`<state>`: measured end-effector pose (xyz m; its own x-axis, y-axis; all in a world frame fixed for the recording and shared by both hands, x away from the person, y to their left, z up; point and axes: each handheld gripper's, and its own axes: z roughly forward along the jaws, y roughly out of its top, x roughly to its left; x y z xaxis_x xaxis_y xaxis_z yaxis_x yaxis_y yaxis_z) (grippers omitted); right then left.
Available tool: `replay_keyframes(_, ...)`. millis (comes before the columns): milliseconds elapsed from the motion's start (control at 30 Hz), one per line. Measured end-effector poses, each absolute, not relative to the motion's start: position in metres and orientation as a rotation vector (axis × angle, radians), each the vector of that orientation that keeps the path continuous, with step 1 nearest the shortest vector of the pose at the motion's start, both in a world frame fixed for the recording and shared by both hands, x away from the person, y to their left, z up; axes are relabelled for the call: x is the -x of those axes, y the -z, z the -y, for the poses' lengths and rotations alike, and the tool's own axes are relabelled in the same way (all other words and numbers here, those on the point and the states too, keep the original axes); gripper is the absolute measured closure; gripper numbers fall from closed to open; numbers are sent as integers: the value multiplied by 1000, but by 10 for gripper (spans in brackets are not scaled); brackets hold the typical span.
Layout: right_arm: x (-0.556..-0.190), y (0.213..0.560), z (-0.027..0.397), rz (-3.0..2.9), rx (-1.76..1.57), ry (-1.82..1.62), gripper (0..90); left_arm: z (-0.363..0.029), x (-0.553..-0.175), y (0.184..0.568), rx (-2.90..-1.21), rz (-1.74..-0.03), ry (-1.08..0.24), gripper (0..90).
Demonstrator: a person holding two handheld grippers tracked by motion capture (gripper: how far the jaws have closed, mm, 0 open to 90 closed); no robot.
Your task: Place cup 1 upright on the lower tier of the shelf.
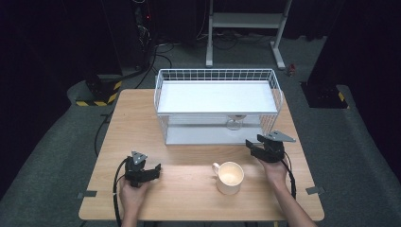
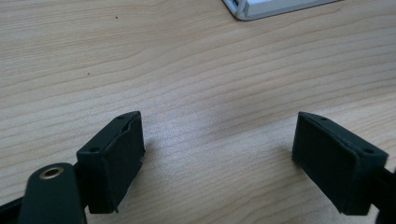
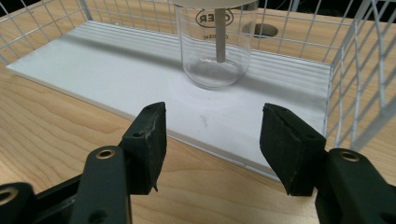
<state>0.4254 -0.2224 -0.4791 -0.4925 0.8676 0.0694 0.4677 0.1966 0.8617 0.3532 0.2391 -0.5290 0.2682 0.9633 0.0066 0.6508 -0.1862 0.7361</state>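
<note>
The clear glass beaker (image 3: 215, 46) stands upright on the lower white shelf board (image 3: 116, 70) of the wire rack (image 1: 217, 75), toward its right end, with something pale covering its mouth and a thin stem running down inside it. From the high view I see it under the upper shelf, partly hidden. My right tool (image 3: 212, 140) points straight at it from just outside the rack's open front, jaws spread wide and empty, with the beaker well apart from the pads. So I judge the reach is lined up but the grasp has not begun: I have yet to move in over the board's edge, bracket the glass and close.

Nearer to me, a cream mug (image 1: 230, 177) sits on the worktop (image 1: 189, 184) between my two hands, handle to its left, empty as far as I can tell. My left tool (image 2: 217, 154) rests low over bare wood at the near left, jaws also wide apart, holding nothing. Nothing has been picked up; the whole job looks to lie ahead.
</note>
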Motion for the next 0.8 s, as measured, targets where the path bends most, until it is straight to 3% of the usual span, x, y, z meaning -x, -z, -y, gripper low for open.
replay_keyframes(800,-402,489,248,-2027,-1276,-1251,371,-239,-353,529,-1921,-1454,-647,171)
